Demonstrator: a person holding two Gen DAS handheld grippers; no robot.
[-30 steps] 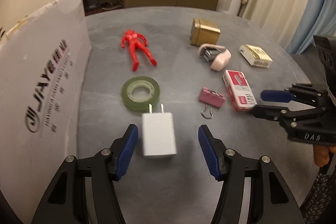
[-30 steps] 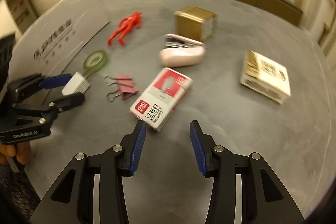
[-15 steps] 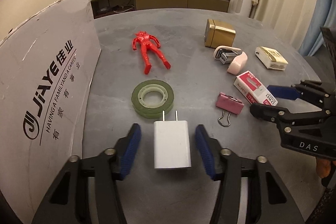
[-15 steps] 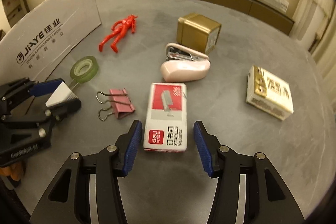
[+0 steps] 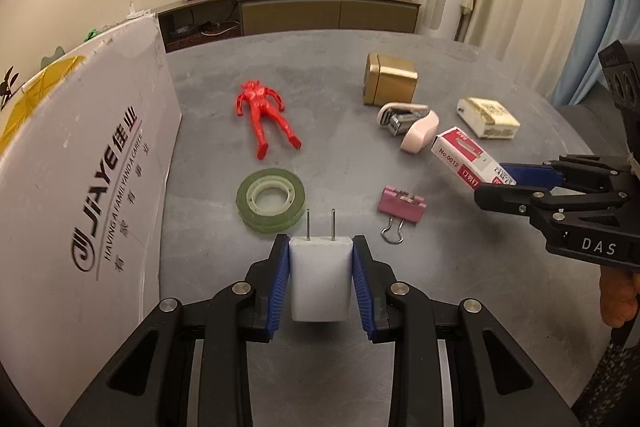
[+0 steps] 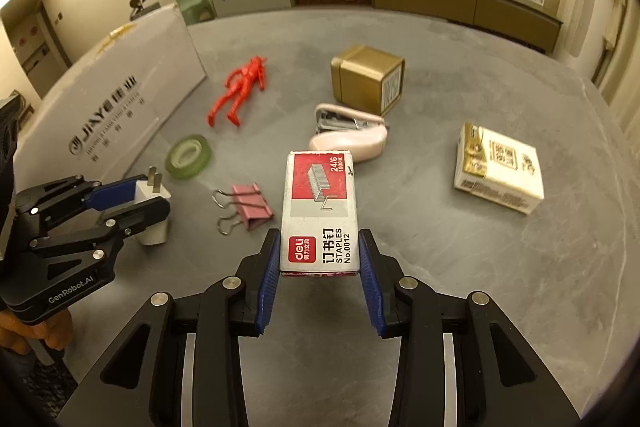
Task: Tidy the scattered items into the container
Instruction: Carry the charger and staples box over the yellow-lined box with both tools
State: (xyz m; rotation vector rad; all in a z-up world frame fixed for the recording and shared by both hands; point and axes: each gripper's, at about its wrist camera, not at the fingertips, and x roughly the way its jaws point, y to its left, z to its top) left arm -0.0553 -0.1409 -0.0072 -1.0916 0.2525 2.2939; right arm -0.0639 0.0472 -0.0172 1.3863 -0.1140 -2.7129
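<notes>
Left wrist view: at frame left stands the white cardboard box (image 5: 80, 167); at lower centre your left gripper (image 5: 321, 281) clamps the white charger plug (image 5: 320, 277), prongs forward for carrying; at right, your right gripper (image 6: 319, 277) pinches the staple box (image 6: 318, 215), seemingly lifted for boxing.

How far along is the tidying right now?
Nothing visibly packed yet; the box interior is hidden. In hand: left gripper clamps the charger, right gripper clamps the staple box. Left on the table: tape, toy figure, binder clip, stapler, gold tin, white packet.
</notes>
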